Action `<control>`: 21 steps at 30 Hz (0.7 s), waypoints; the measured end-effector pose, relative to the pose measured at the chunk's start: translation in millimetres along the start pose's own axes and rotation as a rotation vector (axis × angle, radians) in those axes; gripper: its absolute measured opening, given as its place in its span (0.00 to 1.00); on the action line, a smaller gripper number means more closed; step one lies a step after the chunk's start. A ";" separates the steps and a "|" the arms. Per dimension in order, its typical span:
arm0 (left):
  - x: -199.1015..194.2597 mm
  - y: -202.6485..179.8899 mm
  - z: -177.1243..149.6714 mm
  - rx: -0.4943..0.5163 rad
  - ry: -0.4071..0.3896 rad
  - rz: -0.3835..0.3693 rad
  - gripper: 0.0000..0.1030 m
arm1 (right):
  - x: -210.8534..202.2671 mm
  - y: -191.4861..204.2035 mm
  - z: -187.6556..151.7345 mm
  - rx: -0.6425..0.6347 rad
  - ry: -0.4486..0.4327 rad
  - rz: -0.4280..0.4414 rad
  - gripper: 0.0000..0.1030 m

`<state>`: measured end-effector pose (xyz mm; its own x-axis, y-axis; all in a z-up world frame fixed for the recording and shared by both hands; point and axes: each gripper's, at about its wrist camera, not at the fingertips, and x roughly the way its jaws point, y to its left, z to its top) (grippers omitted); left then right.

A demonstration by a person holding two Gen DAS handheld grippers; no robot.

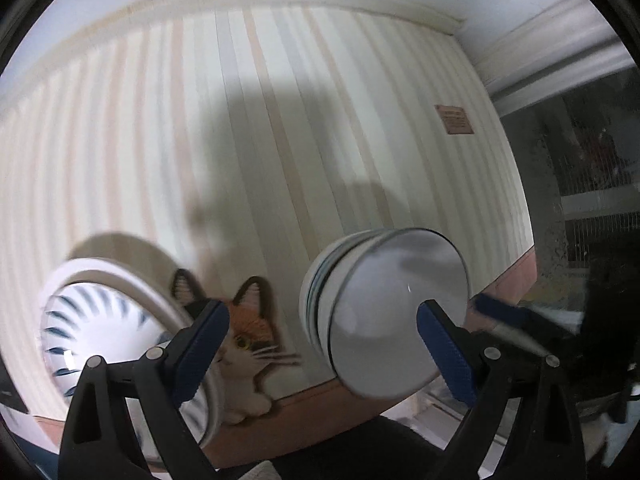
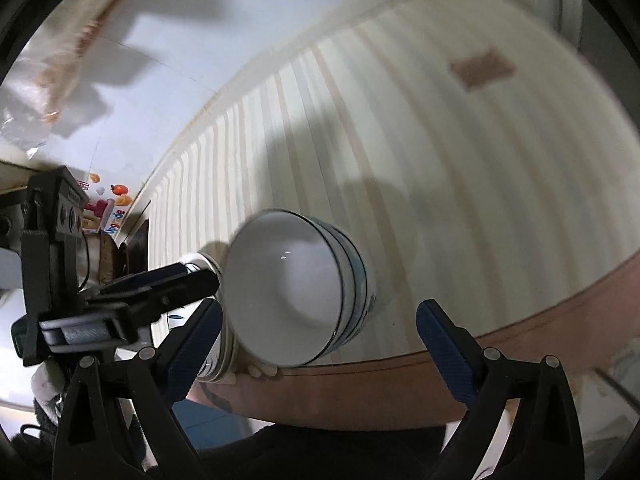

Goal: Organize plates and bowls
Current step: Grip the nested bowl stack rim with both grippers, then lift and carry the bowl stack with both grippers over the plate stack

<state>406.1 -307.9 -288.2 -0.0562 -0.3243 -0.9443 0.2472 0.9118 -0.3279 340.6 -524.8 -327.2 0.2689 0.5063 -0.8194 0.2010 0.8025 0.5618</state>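
Covering the table [image 1: 280,120], a striped cloth carries a blue-patterned plate [image 1: 92,320] and a banded bowl [image 2: 296,288] near its front edge; both the left claw [image 1: 320,344] and right claw [image 2: 320,344] gape, pinching nothing.

Light even, moderately bright, from above/behind. Big soft shadows on striped tablecloth [image 1: 280,120], both views. Small glare spot inside bowl [image 2: 292,288]; bright sheen on plate [image 1: 92,332]. Motion blur throughout, worst top left of right wrist view. Strong fisheye bending; black vignette at corners. Window area [image 1: 592,184] dark, murky.
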 end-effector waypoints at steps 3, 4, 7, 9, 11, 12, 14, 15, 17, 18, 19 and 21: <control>21.2 6.3 10.3 -0.027 0.045 -0.043 0.93 | 33.9 -17.1 5.9 0.032 0.066 0.056 0.97; 26.8 8.0 12.6 -0.034 0.058 -0.053 0.93 | 42.0 -20.7 6.6 0.038 0.079 0.081 0.97; 46.1 11.7 17.8 -0.059 0.107 -0.082 0.93 | 62.6 -31.8 10.5 0.061 0.107 0.131 0.97; 55.9 14.6 18.9 -0.084 0.135 -0.102 0.91 | 73.7 -38.1 14.4 0.075 0.119 0.150 0.97; 64.9 16.3 19.4 -0.105 0.165 -0.122 0.90 | 82.8 -42.6 19.4 0.083 0.134 0.173 0.96; 69.3 16.3 19.8 -0.108 0.180 -0.142 0.87 | 86.5 -44.0 20.4 0.083 0.139 0.171 0.96; 74.7 15.3 19.4 -0.104 0.194 -0.174 0.82 | 95.6 -45.6 23.9 0.084 0.160 0.179 0.92; 77.0 14.9 19.1 -0.108 0.202 -0.194 0.74 | 97.9 -45.6 24.9 0.086 0.161 0.189 0.90; 81.3 12.1 18.4 -0.108 0.223 -0.229 0.68 | 104.3 -42.9 26.5 0.079 0.184 0.201 0.76; 79.7 10.2 18.1 -0.100 0.214 -0.216 0.68 | 108.6 -43.1 26.6 0.087 0.201 0.195 0.67; 78.7 7.0 17.4 -0.087 0.210 -0.202 0.68 | 111.1 -43.2 26.6 0.092 0.199 0.196 0.64; 76.7 5.1 16.3 -0.092 0.204 -0.196 0.68 | 113.0 -42.6 28.9 0.089 0.203 0.187 0.62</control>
<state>418.8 -332.3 -361.8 -0.2894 -0.4474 -0.8462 0.1245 0.8589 -0.4967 389.7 -510.9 -440.5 0.1173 0.7030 -0.7015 0.2501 0.6627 0.7059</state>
